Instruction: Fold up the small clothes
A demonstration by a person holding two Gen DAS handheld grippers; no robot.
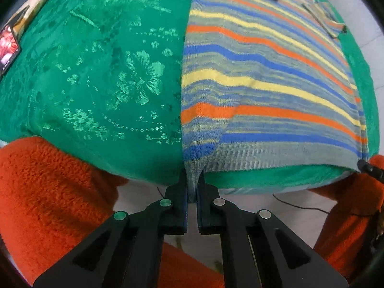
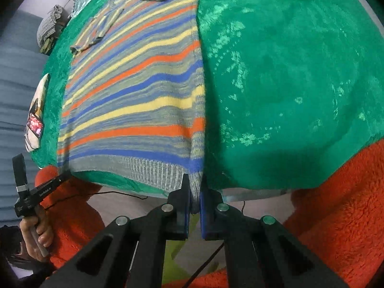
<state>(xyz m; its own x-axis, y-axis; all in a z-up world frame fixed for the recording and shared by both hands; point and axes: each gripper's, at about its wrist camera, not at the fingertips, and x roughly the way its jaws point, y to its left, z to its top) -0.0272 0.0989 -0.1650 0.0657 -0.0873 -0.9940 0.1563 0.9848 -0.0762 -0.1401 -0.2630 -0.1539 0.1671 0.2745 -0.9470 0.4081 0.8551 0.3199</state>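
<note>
A striped knit sweater (image 1: 264,84) in grey, blue, orange and yellow lies flat on a green velvet cloth (image 1: 96,72), its ribbed hem at the near table edge. Its sleeves are folded onto the body at the far end. My left gripper (image 1: 192,180) is shut on the hem's left corner. In the right wrist view the same sweater (image 2: 134,100) lies left of centre, and my right gripper (image 2: 195,187) is shut on the hem's right corner. The left gripper's body (image 2: 36,192) shows at the left in the right wrist view.
The green cloth (image 2: 288,84) covers the table and hangs over its near edge. A phone (image 1: 8,48) with a lit screen rests on a paper at the far left. My red fleece sleeves (image 1: 48,192) flank both grippers. Crumpled grey fabric (image 2: 50,26) lies beyond the table.
</note>
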